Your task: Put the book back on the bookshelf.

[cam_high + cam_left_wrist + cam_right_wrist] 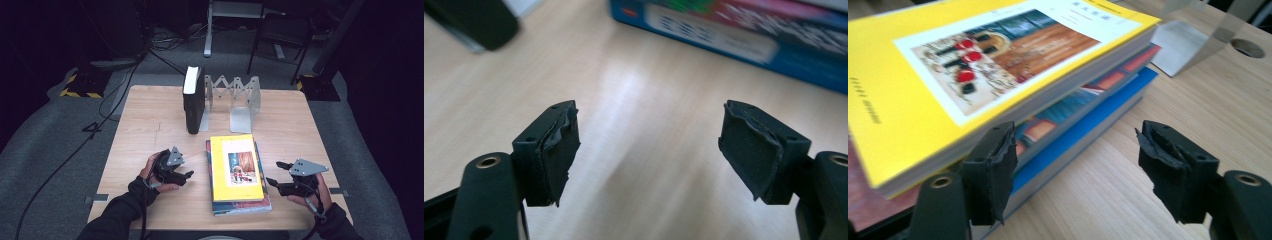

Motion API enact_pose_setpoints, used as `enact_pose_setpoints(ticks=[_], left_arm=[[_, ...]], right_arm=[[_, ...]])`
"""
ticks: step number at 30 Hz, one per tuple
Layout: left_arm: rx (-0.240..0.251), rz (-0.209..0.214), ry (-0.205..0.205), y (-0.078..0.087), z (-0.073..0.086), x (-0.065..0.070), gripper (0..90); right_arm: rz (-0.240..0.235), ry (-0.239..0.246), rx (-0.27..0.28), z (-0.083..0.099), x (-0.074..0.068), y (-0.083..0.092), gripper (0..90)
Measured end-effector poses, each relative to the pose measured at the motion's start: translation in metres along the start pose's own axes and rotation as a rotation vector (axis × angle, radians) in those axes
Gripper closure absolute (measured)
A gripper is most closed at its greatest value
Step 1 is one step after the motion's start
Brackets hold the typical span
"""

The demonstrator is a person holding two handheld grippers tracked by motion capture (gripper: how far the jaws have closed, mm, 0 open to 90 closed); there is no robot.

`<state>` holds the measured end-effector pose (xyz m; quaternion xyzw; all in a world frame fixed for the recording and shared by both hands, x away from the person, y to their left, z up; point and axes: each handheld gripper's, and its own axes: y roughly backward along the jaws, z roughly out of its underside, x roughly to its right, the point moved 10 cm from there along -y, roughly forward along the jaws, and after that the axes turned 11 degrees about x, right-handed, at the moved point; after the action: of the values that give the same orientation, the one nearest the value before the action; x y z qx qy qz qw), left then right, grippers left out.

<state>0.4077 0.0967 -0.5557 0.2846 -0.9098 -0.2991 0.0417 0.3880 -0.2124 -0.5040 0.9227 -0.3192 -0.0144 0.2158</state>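
Observation:
A stack of books lies flat near the table's front, with a yellow book (236, 167) (973, 65) on top and a blue one (1088, 135) (744, 40) at the bottom. A black book (193, 100) stands upright against a folding metal book rack (240, 97) at the back. My left gripper (188, 175) (649, 125) is left of the stack, open, with bare wood between its pads. Right of the stack, my right gripper (274, 172) (1075, 145) is open too. Its left pad is close to the stack's edge, and whether it touches I cannot tell.
The wooden table (150, 120) has bare room on its left side and behind the stack. A flat foot of the metal rack (1193, 35) lies beyond the stack. Cables and chair legs (277, 45) are on the dark floor behind the table.

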Motion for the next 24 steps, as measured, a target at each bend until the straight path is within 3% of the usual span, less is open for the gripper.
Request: enact_pose_setpoints(ticks=[4,9,11,13,15,18,24], left_arm=[[-0.017,0.062,-0.024,0.002,0.008,0.015,22.7],[-0.049,0.110,-0.052,0.002,0.017,0.027,24.1],[-0.044,0.130,-0.013,0.000,0.017,0.030,24.9],[-0.045,0.131,-0.010,0.000,0.018,0.029,23.8],[-0.028,0.156,0.018,-0.002,0.018,0.028,23.5],[-0.011,0.153,0.023,-0.006,0.019,0.025,17.0],[-0.004,0.156,0.023,-0.009,0.017,0.026,15.2]], right_arm=[[-0.035,0.008,0.007,-0.008,-0.012,0.001,33.2],[-0.091,0.007,0.003,-0.012,-0.028,-0.001,34.5],[-0.117,0.001,-0.001,-0.014,-0.035,-0.001,35.1],[-0.149,-0.023,-0.011,-0.015,-0.043,0.000,35.1],[-0.159,-0.032,-0.015,-0.015,-0.046,0.000,35.1],[-0.182,-0.032,-0.045,-0.013,-0.055,0.000,35.1],[-0.244,-0.088,-0.109,-0.002,-0.066,-0.002,30.7]])
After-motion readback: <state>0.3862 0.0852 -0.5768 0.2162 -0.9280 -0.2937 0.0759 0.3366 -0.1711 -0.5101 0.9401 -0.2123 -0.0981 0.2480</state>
